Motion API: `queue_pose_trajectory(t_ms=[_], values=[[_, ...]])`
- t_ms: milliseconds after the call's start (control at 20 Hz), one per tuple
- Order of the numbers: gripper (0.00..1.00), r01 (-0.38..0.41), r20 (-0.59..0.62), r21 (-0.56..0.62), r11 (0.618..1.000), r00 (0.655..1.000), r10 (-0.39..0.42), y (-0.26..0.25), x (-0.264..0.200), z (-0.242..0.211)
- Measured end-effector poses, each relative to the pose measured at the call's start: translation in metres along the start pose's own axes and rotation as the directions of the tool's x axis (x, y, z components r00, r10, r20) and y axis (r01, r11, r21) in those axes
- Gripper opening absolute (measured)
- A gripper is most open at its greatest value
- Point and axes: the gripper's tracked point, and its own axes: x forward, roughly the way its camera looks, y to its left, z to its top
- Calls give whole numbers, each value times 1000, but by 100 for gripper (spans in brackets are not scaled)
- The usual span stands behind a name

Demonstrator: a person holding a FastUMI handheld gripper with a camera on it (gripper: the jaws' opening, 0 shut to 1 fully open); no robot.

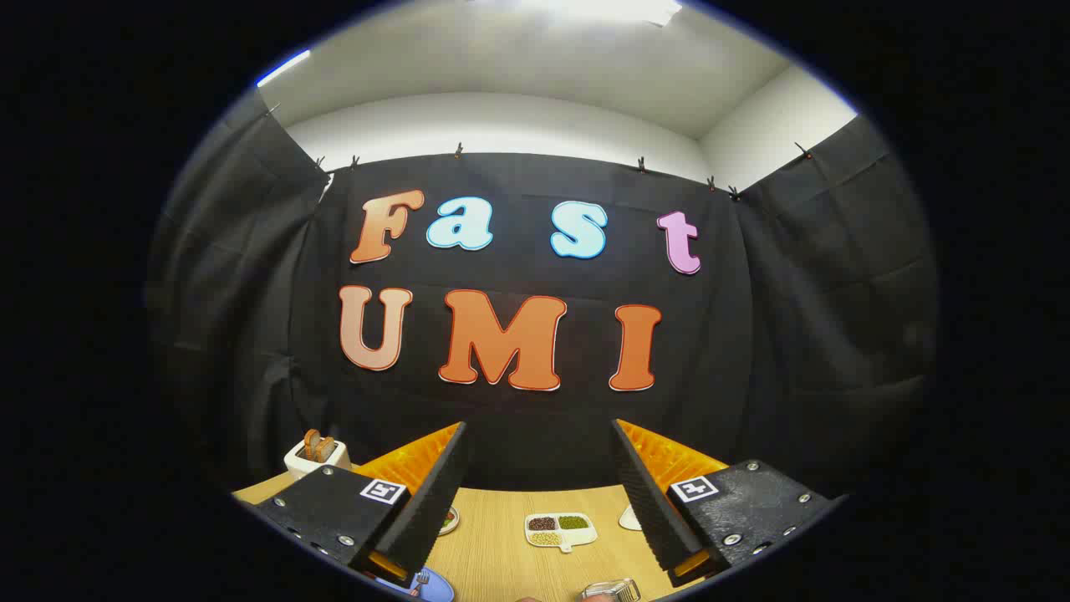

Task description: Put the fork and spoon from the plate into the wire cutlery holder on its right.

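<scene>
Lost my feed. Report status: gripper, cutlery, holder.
Gripper open, raised over table, holding nothing. Fork on blue plate below left finger; spoon not made out. Wire holder near right finger. Divided bean dish ahead.

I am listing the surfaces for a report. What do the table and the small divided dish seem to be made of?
The table looks like light wood or wood-look laminate: pale tan, fine straight grain, matte. The divided dish beyond the open tool looks like white glazed ceramic, perhaps plastic: smooth, rounded rim; its compartments hold dark, green and pale grains.
</scene>
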Motion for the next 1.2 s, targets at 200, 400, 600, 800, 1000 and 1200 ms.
queue_pose_trajectory(t_ms=[200,400,600,800,1000,1200], values=[[99,-3,-9,8,1000,1000,3,3,0,3],[99,-11,4,6,1000,1000,11,11,1,11],[99,-25,-16,-19,999,1000,25,22,1,5],[99,-54,-64,-7,999,997,53,41,0,-8],[98,-121,-201,32,992,972,125,79,-7,-51],[98,-187,-342,55,981,919,195,113,-10,-95]])
